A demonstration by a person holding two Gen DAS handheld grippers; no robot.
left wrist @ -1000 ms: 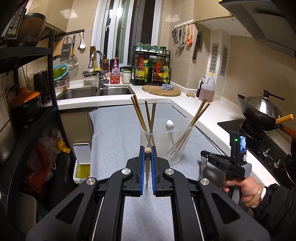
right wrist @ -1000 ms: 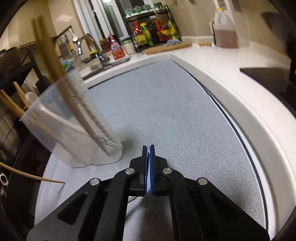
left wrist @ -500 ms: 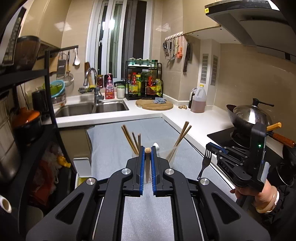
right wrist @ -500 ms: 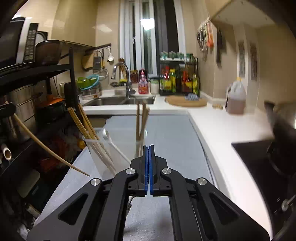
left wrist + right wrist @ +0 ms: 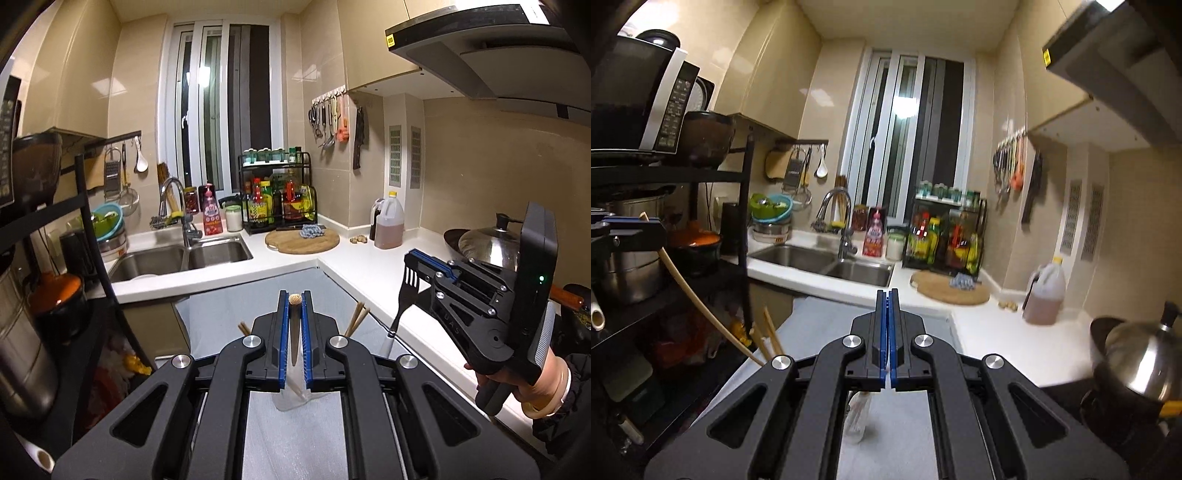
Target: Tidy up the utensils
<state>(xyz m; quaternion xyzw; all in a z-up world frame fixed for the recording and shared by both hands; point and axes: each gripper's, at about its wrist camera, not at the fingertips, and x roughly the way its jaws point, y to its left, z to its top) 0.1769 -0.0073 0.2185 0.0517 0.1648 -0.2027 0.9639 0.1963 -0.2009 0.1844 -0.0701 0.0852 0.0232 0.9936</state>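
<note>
The left gripper (image 5: 294, 300) holds its jaws closed on a chopstick (image 5: 294, 334); in the left wrist view the round butt end shows between the blue pads at 12 o'clock, and in the right wrist view the pale shaft (image 5: 701, 310) curves down out of that gripper toward the cup. The right gripper (image 5: 410, 254) holds its jaws closed on a fork (image 5: 404, 295), tines uppermost, with the handle hanging down at 4 o'clock of the left jaws. The clear cup (image 5: 295, 398) stands on the grey mat (image 5: 295, 443) of the worktop (image 5: 369, 273), directly below the left jaws, with chopstick ends (image 5: 356, 316) projecting from it at either side. Both utensils are judged to be well above the cup – each still has to be lowered in. Hazards: the cup looks light and carries long chopsticks leaning on its rim, so a sideways push from a descending tip is likely to tip it and scatter the contents. The cup mouth is largely hidden behind the left gripper body, so a blind descent could land the chopstick on the rim or outside it. The fork is pinched near its head with the handle free, so it may swing or slip in the pads. The two grippers are near each other – simultaneous insertion risks a collision above the cup. The wok (image 5: 484, 243) sits at 3 o'clock, close to the right hand (image 5: 532, 384).
</note>
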